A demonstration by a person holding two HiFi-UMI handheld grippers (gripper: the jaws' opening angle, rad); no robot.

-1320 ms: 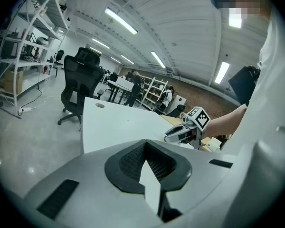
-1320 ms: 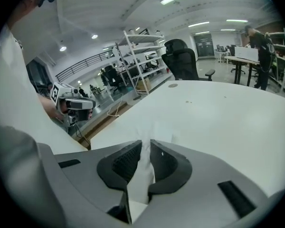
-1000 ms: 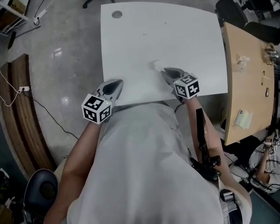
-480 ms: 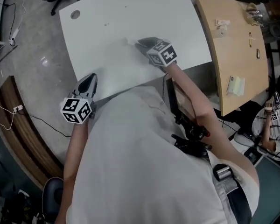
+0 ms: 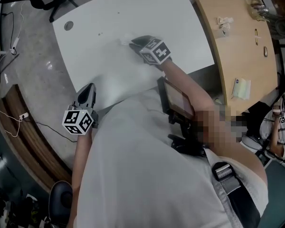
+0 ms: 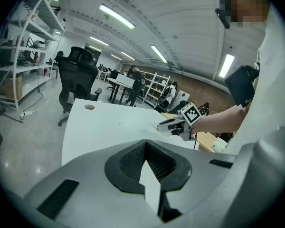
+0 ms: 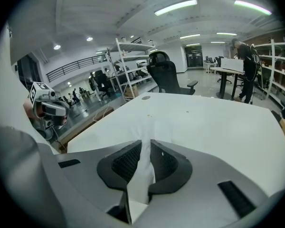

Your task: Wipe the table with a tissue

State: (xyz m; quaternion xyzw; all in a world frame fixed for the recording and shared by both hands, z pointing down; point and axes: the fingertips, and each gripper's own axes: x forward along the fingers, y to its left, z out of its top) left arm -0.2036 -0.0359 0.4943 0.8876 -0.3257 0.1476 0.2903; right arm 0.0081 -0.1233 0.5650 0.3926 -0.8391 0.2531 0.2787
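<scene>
1. The wipe looks to be under way. The right claw [image 5: 133, 43] has its narrow jaws clamped on the bunched tail of a white tissue [image 5: 123, 41], whose loose end appears to lie on the white tabletop [image 5: 180, 27], toward its far left part.
2. The left claw [image 5: 87, 91], jaws together at the tips and holding nothing, hangs at the tabletop's near edge, well apart from the tissue.
3. The next move probably calls for a sweep toward the small dark specks [image 5: 99, 33] near the round cable grommet [image 5: 69, 25]. Light, even pressure should keep the tissue from tearing or slipping out.
4. The tissue is thin, soft and crumpled. The tabletop is smooth, hard and matte, with rounded corners. The claws are grey moulded shells with ribbed black pads.
</scene>
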